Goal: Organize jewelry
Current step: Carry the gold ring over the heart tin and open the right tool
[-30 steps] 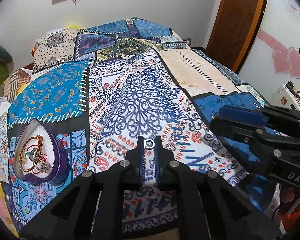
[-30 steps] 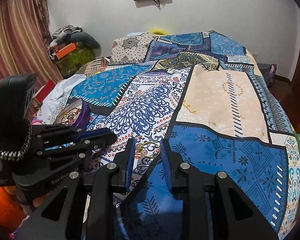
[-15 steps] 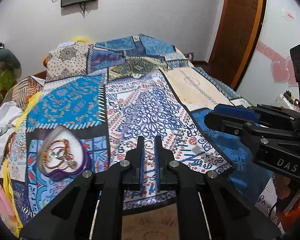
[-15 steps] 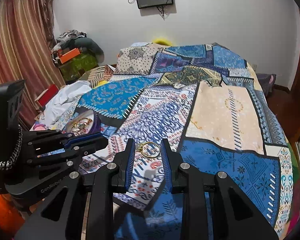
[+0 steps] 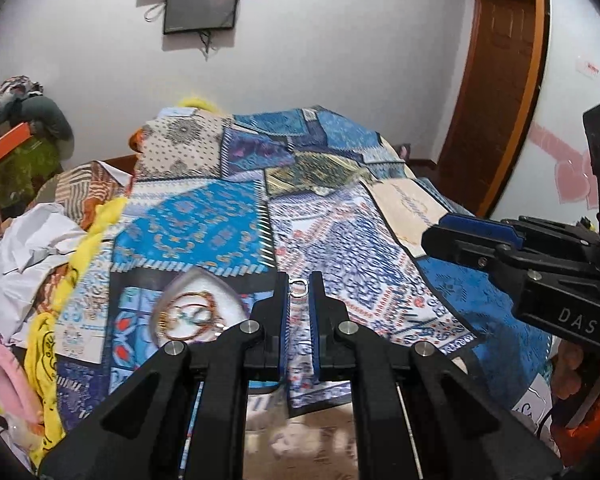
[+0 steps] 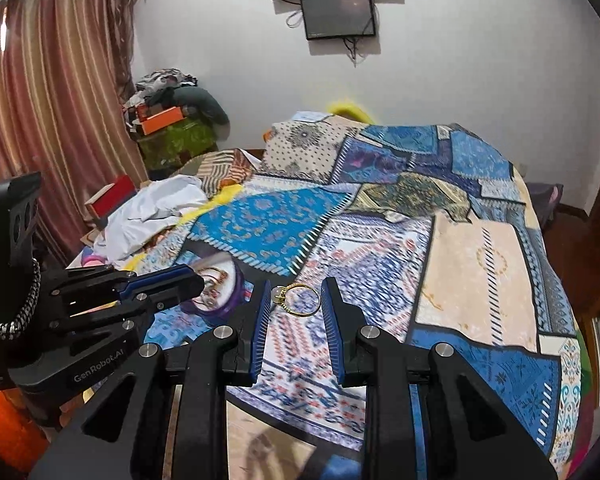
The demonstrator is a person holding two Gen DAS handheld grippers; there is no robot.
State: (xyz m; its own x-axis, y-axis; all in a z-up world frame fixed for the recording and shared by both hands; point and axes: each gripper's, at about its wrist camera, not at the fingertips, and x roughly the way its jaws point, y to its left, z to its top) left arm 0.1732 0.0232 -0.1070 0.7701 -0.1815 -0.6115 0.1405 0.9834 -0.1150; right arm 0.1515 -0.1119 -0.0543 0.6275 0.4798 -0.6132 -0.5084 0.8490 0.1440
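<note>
right tool pinches a gold ring lying flat, stone leftward; left tool pinches a small silver ring.

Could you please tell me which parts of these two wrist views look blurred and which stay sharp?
Left wrist view: the patchwork bedspread and heart-shaped purple jewelry dish are smeared, while the left gripper and its small silver ring stay crisp. Right wrist view: likewise, the gold ring in the right gripper is sharp.
</note>
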